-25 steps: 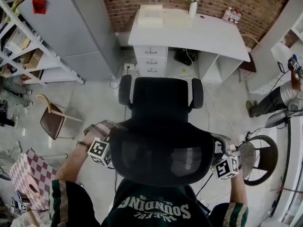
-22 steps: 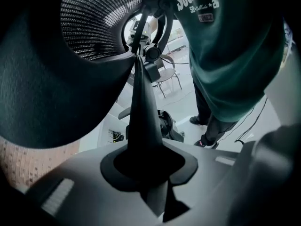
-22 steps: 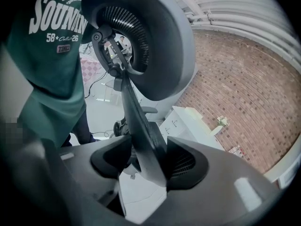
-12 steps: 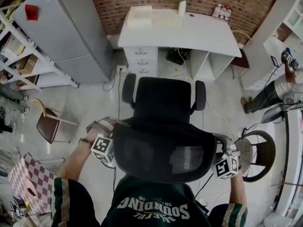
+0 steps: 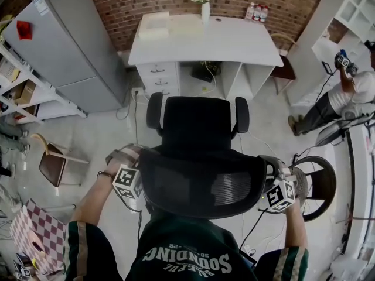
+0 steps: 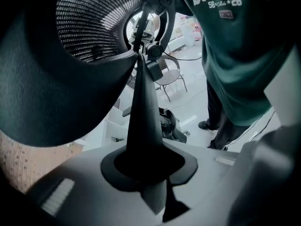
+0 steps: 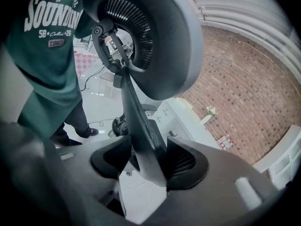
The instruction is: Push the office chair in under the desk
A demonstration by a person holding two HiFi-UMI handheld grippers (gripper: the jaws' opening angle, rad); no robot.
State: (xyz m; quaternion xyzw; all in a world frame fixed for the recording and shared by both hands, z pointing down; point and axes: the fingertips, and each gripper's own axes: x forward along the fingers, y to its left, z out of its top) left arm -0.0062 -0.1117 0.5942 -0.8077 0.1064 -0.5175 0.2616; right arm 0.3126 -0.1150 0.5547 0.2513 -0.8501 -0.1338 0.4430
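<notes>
The black office chair [image 5: 196, 127] faces the white desk [image 5: 234, 40], its seat just short of the desk's open knee space. Its mesh backrest [image 5: 202, 183] is right below me. My left gripper [image 5: 140, 186] is shut on the backrest's left edge [image 6: 143, 112], a thin dark rim pinched between its pads [image 6: 148, 173]. At the backrest's right side, my right gripper [image 5: 266, 187] is shut on the dark frame bar [image 7: 136, 112], which runs between its wide-set pads [image 7: 148, 161]. The backrest hides both sets of fingertips in the head view.
A drawer unit [image 5: 159, 78] fills the desk's left side; a vase [image 5: 205, 7], bottles [image 5: 258, 10] and a white box [image 5: 153, 23] sit on top. A grey cabinet [image 5: 64, 45] stands left, a round black chair [image 5: 316, 186] right, a person [image 5: 345, 92] far right. Cables cross the floor.
The chair has rolled toward the desk, with both grippers and me following it. Both grips look the same as before.
</notes>
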